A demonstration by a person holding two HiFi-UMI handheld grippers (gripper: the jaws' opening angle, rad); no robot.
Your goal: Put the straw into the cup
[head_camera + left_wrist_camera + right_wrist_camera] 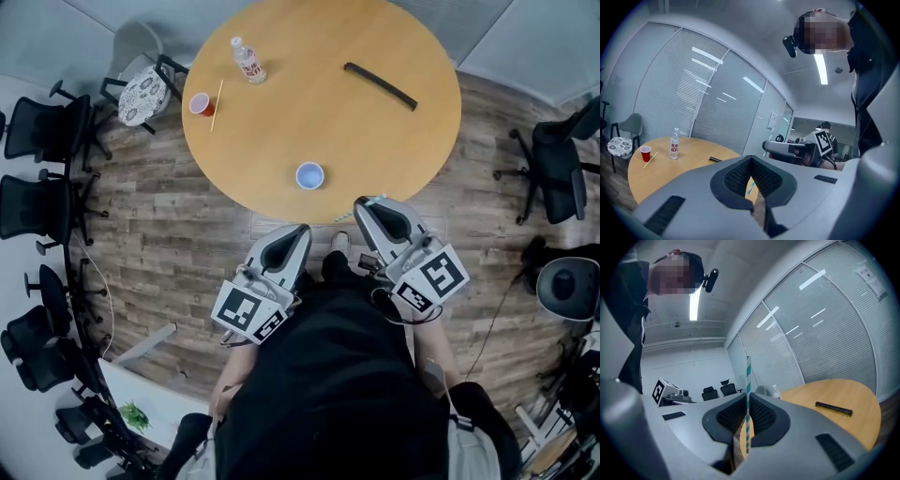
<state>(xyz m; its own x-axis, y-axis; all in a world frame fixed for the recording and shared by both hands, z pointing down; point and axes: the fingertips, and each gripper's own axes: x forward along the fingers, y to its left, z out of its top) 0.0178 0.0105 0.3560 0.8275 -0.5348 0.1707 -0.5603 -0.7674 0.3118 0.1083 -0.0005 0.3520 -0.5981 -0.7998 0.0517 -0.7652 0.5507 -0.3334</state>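
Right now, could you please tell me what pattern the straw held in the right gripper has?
The straw has teal-and-white stripes; the right gripper view shows it best.

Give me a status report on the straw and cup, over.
Right gripper shut on striped straw, upright in its jaws. Left gripper shut, empty. Blue cup at table near edge, straw not yet in. Nothing blocking the cup.

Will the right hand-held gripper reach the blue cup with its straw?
Probably yes. The blue cup stands by the table's near edge, just ahead of the right hand-held gripper, and nothing lies between them. The straw is pinched in its jaws.
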